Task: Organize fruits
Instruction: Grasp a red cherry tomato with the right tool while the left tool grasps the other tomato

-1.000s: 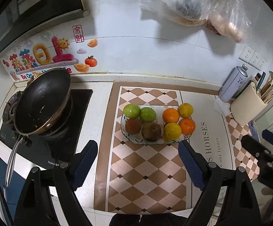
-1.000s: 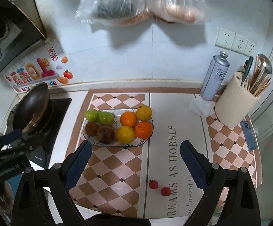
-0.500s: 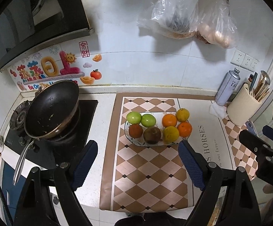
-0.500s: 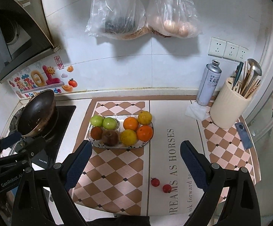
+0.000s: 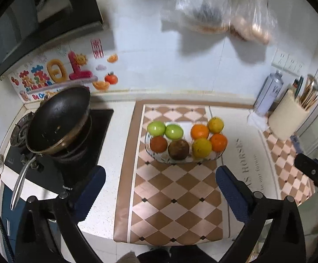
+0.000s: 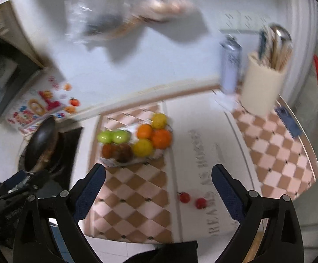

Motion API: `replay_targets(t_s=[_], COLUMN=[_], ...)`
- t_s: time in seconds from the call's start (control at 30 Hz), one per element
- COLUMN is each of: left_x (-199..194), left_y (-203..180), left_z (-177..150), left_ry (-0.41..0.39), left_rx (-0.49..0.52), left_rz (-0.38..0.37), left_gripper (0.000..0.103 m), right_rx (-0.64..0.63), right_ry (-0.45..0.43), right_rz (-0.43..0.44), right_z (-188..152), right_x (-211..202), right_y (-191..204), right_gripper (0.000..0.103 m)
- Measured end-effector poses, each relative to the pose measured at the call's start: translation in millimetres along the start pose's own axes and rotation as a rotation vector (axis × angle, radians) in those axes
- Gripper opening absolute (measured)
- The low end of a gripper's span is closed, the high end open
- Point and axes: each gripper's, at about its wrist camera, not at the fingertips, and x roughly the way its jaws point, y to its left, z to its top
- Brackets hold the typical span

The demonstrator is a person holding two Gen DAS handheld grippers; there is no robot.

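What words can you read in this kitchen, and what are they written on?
"AS HORSES": on the counter mat, partly blurred.
"REA...": start of the mat's cut-off line nearest the camera in the right wrist view.
"Be O...": on the colourful wall sticker, the rest hidden behind the pan.
Spray can label: too blurred to read.
Red wall sign: too blurred to read.

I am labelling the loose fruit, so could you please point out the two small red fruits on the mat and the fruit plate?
Left small red fruit (image 6: 184,197), right wrist view, its middle.
Right small red fruit (image 6: 200,203), right wrist view, its middle.
Fruit plate (image 5: 205,159), left wrist view, its near rim.
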Motion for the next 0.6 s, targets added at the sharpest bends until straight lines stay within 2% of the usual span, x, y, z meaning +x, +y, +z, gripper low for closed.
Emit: replay_targets(t_s=[0.13, 0.17, 0.23, 0.27, 0.33, 0.5, 0.57, 0.6], left_x=[36.5, 47.5, 70.8, 82.8, 105.0, 161.4, 178.4, 185.5], left_y=[-21.4, -28.7, -46.1, -55.3, -72.4, -110.7, -120.0, -122.9], left_z=[-6.3, -8.2, -12.4, -14.5, -19.6, -39.1, -46.3, -48.3], left_ry=[0.08, 0.102, 0.155, 0.183, 0.238, 0.372, 0.426, 0.448], left_rx=[0.015, 0.02, 0.038, 0.049, 0.066, 0.111, 0.111, 0.108], left_rz=[0.02, 0.024, 0.043, 0.051, 0.05, 0.05, 0.041, 0.039], left_gripper=[0.103, 0.103, 0.103, 0.103, 0.103, 0.103, 0.103, 0.103], right_rx=[0.023, 0.022, 0.02, 0.017, 0.004, -0.046, -0.065, -0.08], right_ry=[0.113, 0.168, 0.275, 0.317, 0.371, 0.434, 0.452, 0.46], right_rz=[-0.055, -0.057, -0.042, -0.032, -0.021, 0.027, 0.074, 0.092], right_z=[-15.8, -23.8, -40.2, -48.4, -63.7, -87.0, -92.0, -94.2], right_x=[56.7, 80.4, 122.9, 140.7, 166.9, 201.8, 211.2, 213.7], right_y=[-47.6, -59.4, -76.1, -81.9, -89.0, -93.7, -93.4, -90.8], right_gripper=[0.098, 0.097, 0.077, 0.072, 0.066, 0.061, 0.049, 0.036])
